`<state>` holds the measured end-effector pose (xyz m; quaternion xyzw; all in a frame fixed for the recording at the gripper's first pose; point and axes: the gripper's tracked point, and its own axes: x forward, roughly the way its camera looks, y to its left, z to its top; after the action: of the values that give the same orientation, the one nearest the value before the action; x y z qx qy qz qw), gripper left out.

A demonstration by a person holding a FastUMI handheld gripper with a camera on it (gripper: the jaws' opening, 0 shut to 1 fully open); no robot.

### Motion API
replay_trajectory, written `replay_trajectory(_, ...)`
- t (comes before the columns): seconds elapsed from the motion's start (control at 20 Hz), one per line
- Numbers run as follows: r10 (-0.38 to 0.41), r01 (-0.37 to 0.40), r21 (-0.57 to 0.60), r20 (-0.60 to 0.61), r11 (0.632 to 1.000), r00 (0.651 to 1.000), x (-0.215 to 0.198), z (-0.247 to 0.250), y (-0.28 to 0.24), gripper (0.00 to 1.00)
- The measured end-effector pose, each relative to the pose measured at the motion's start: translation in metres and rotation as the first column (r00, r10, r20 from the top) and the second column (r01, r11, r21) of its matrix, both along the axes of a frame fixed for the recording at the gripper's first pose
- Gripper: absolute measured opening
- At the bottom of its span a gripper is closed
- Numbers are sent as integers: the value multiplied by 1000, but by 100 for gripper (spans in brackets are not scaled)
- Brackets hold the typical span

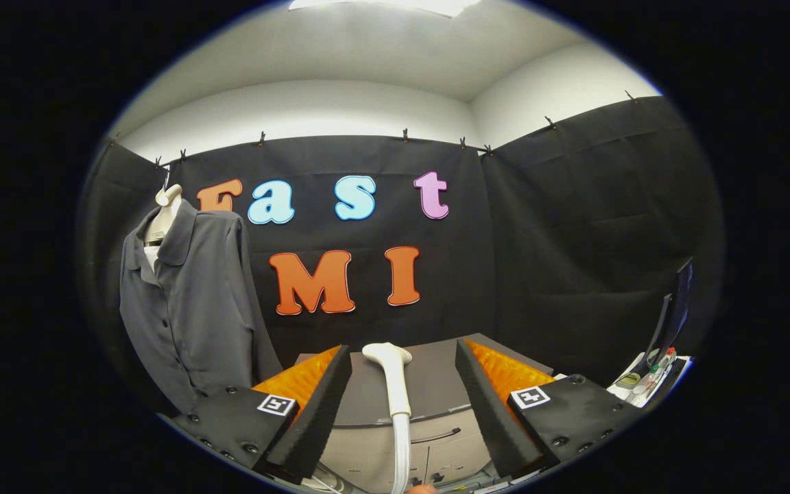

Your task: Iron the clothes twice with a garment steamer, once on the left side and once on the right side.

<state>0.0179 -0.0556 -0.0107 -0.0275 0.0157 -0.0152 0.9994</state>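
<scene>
Grey shirt [193, 302]: hung far left on a form, front facing right, unsteamed. Gripper [402, 405]: fingers spread apart, touching nothing. Steamer head [389, 374]: upright between them, long axis vertical, nozzle up, hose dropping near. Step: acquiring steamer. Next: close on handle, carry left. Cabinet [436, 384]: beyond.

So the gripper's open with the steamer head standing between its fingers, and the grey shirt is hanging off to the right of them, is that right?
Not quite. In the gripper view the grey shirt hangs to the left of the fingers, not the right. The rest holds: the gripper is open, and the steamer head stands between its fingers, untouched by either.
</scene>
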Motion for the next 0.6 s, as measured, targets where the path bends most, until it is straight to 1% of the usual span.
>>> replay_trajectory(0.1,-8,8,-6,-2,1000,1000,2,0,-4,98)
replay_trajectory(0.3,-1,0,-8,-16,1000,1000,6,-4,-6,98)
replay_trajectory(0.45,8,-8,0,-57,1000,998,17,-12,-6,98)
replay_trajectory(0.6,24,-25,-6,-122,1000,992,37,-28,-7,98)
